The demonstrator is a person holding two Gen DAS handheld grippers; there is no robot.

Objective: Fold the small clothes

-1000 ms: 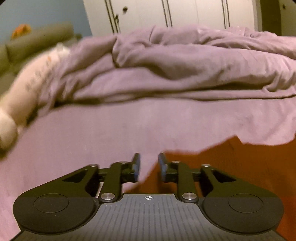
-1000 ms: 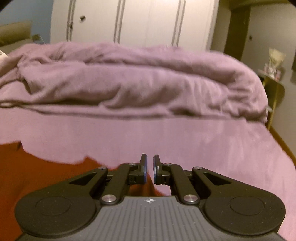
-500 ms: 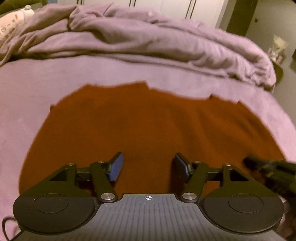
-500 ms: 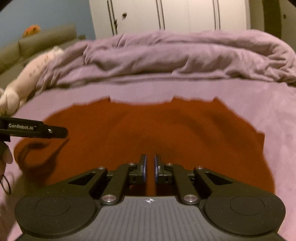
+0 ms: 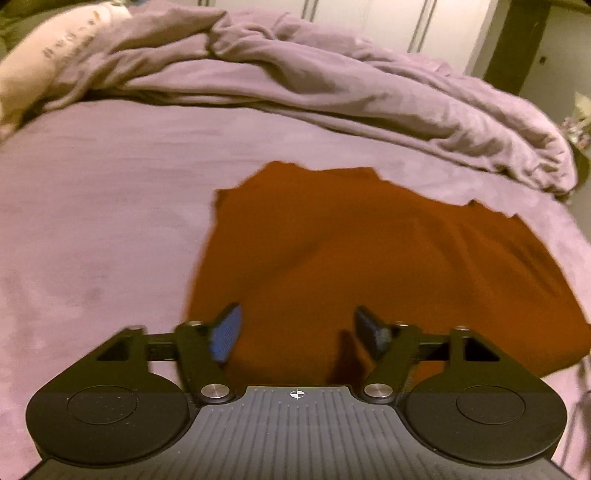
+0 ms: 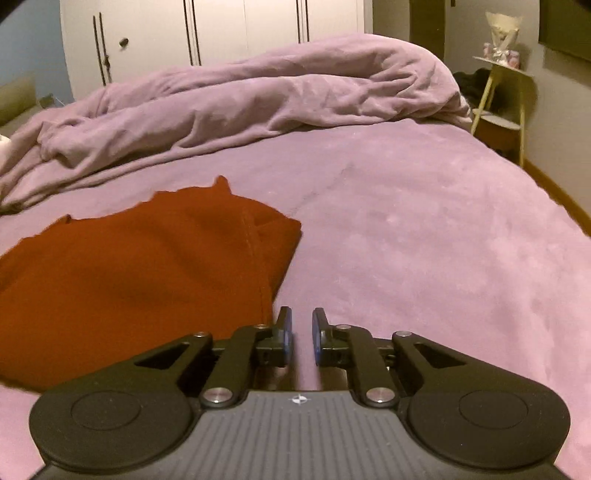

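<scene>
A rust-red garment point(image 5: 369, 258) lies spread flat on the purple bed sheet point(image 5: 92, 240). My left gripper point(image 5: 297, 330) is open and empty, its blue-padded jaws wide apart over the garment's near left part. In the right wrist view the garment point(image 6: 129, 280) lies to the left. My right gripper point(image 6: 298, 334) hovers over bare sheet just past the garment's right edge, its jaws a narrow gap apart with nothing between them.
A rumpled purple duvet point(image 6: 240, 99) is heaped across the far side of the bed. A cream pillow point(image 5: 40, 62) lies at the far left. White wardrobe doors point(image 6: 221, 33) stand behind. A small side table point(image 6: 502, 92) stands right of the bed.
My left gripper moved left toward the garment's left side and stayed open. My right gripper moved right, off the garment, and its jaws parted slightly.
</scene>
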